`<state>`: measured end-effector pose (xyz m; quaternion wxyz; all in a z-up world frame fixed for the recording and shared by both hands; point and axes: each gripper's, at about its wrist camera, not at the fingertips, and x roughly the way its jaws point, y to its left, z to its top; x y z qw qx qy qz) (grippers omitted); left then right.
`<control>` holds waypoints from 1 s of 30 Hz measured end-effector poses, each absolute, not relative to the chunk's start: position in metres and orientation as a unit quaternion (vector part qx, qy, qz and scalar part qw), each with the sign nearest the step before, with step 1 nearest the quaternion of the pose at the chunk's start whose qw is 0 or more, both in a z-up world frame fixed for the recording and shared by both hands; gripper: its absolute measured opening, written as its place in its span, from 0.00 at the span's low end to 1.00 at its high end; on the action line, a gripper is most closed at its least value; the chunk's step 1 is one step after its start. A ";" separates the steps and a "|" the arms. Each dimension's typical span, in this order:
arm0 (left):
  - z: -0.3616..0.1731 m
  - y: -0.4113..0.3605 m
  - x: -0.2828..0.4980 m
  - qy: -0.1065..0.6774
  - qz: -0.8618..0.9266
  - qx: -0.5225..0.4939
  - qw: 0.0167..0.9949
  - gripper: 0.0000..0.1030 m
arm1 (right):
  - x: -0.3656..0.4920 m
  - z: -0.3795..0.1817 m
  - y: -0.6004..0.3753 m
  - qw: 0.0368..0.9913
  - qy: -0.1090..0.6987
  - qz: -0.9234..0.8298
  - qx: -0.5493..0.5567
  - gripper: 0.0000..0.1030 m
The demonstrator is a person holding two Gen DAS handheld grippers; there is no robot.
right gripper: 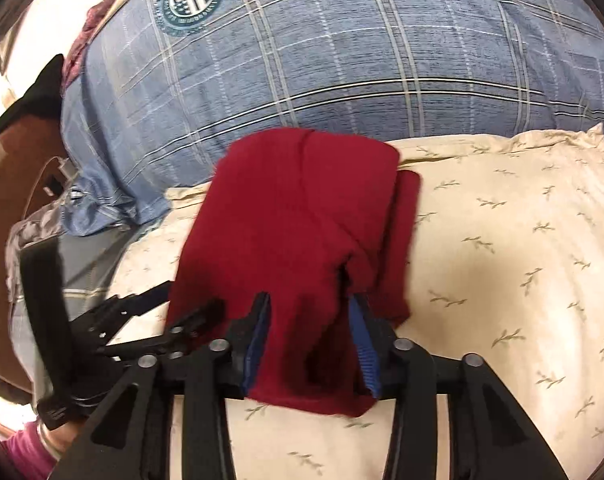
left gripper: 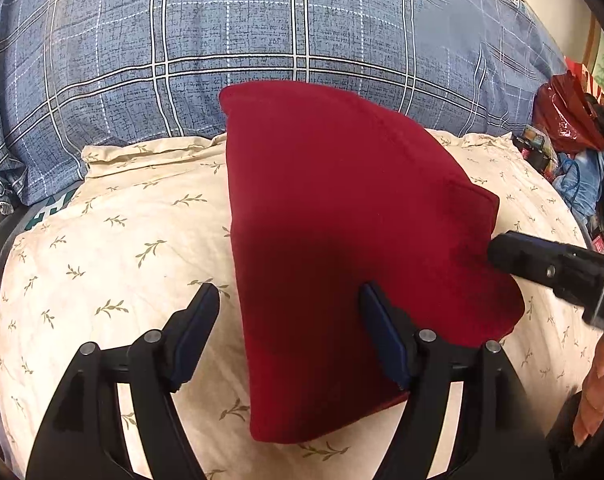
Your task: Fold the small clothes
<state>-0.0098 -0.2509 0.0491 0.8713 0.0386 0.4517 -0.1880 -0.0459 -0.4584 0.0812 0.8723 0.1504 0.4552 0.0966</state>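
Note:
A dark red folded garment (left gripper: 342, 240) lies on a cream pillow with a leaf print (left gripper: 114, 260). My left gripper (left gripper: 288, 300) is open above the garment's near left edge, one finger over the pillow and one over the cloth, holding nothing. My right gripper (right gripper: 308, 308) has its jaws around the near end of the red garment (right gripper: 302, 220), with cloth bunched between the blue pads (right gripper: 360, 336). The right gripper's black finger also shows in the left wrist view (left gripper: 542, 264) at the garment's right edge. The left gripper shows in the right wrist view (right gripper: 142, 320) at the left.
A blue plaid pillow (left gripper: 262, 32) lies behind the cream pillow (right gripper: 502, 260) in both views. A red plastic bag (left gripper: 566, 116) and cluttered items sit at the far right. A brown wooden surface (right gripper: 10, 200) is at the left of the right wrist view.

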 end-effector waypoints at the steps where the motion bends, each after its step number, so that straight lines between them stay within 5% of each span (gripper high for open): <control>1: 0.049 -0.250 -0.011 0.452 -0.189 0.038 0.871 0.71 | -0.045 0.079 -0.455 0.871 0.459 0.096 0.146 0.43; 3: 0.049 -0.250 -0.011 0.453 -0.188 0.038 0.871 0.71 | -0.040 0.067 -0.450 0.864 0.472 0.100 0.141 0.36; 5: 0.050 -0.248 -0.012 0.457 -0.189 0.036 0.869 0.71 | -0.039 0.056 -0.446 0.858 0.483 0.108 0.139 0.12; 7: 0.056 -0.243 -0.015 0.458 -0.191 0.030 0.867 0.71 | -0.042 0.058 -0.441 0.858 0.482 0.125 0.127 0.09; 16: 0.056 -0.245 -0.015 0.457 -0.187 0.027 0.869 0.71 | -0.058 0.052 -0.439 0.850 0.493 0.139 0.121 0.07; 23: 0.047 -0.247 -0.016 0.457 -0.188 0.034 0.869 0.72 | -0.063 0.099 -0.466 0.873 0.438 0.108 0.185 0.27; 30: 0.045 -0.250 -0.016 0.455 -0.188 0.038 0.870 0.74 | -0.012 0.102 -0.444 0.897 0.417 0.075 0.127 0.23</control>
